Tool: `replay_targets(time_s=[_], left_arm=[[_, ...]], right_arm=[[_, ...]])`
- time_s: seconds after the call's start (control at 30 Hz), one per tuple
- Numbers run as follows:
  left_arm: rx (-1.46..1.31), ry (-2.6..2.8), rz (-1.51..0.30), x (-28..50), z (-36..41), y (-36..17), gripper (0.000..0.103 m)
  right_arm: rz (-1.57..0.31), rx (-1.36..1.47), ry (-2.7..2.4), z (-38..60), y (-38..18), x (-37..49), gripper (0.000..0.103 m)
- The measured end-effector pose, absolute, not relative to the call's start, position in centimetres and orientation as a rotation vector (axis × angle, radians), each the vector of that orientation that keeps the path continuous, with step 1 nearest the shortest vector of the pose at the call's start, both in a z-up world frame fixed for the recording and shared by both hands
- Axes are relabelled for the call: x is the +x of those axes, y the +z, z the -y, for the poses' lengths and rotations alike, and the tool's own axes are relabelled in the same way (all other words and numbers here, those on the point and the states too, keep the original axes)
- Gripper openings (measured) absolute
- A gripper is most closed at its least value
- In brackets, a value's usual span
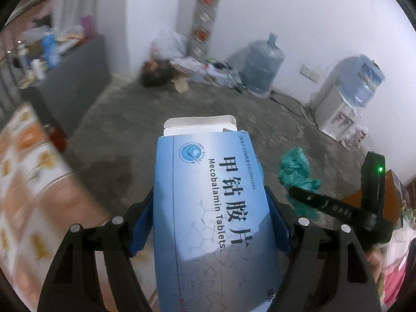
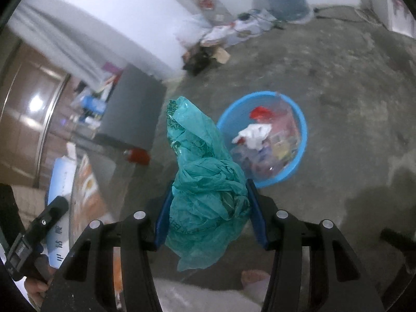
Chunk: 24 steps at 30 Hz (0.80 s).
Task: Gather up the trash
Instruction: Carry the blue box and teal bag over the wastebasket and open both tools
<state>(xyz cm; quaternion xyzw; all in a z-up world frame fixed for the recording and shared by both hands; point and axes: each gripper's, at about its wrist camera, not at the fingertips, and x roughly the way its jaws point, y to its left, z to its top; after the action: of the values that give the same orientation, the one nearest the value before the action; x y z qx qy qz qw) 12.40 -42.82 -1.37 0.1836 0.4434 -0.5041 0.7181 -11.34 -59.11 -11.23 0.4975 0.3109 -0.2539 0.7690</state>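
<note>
In the left wrist view my left gripper is shut on a blue medicine box printed "Mecobalamin Tablets", its white end flap open at the far end. The right gripper is shut on a crumpled teal plastic bag that bulges up between the blue pads. Beyond the bag on the concrete floor stands a round blue basin holding several pieces of trash, among them red and white plastic. The teal bag and the other gripper's body also show at the right of the left wrist view.
A table with a patterned cloth lies to the left. A dark cabinet with bottles on top stands by the wall. A heap of bags and boxes, a water jug and a water dispenser line the far wall.
</note>
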Motion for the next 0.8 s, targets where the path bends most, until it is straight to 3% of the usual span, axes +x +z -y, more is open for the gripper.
replay_targets(time_s=[0.2, 0.27, 0.3, 0.47, 0.8], left_arm=[[0.484, -1.132, -1.015, 12.6, 52.0, -5.5, 0.077], [0.471, -1.151, -1.018, 12.7, 54.0, -6.9, 0.094], [0.47, -1.157, -1.02, 12.7, 54.9, -7.8, 0.097], [0.51, -1.094, -1.094, 13.2, 56.9, -11.8, 0.097], [0.447, -1.169, -0.995, 12.4, 51.5, -5.7, 0.097]], right_arm=[[-0.662, 1.105, -0.569, 63.6, -14.4, -8.7, 0.058], [-0.669, 1.125, -0.556, 65.3, -16.3, -8.0, 0.083], [-0.687, 1.129, -0.571, 66.1, -17.7, -7.5, 0.086], [-0.817, 1.188, -0.674, 67.4, -23.6, -8.0, 0.081], [-0.685, 1.155, -0.712, 64.9, -19.1, -14.3, 0.081]])
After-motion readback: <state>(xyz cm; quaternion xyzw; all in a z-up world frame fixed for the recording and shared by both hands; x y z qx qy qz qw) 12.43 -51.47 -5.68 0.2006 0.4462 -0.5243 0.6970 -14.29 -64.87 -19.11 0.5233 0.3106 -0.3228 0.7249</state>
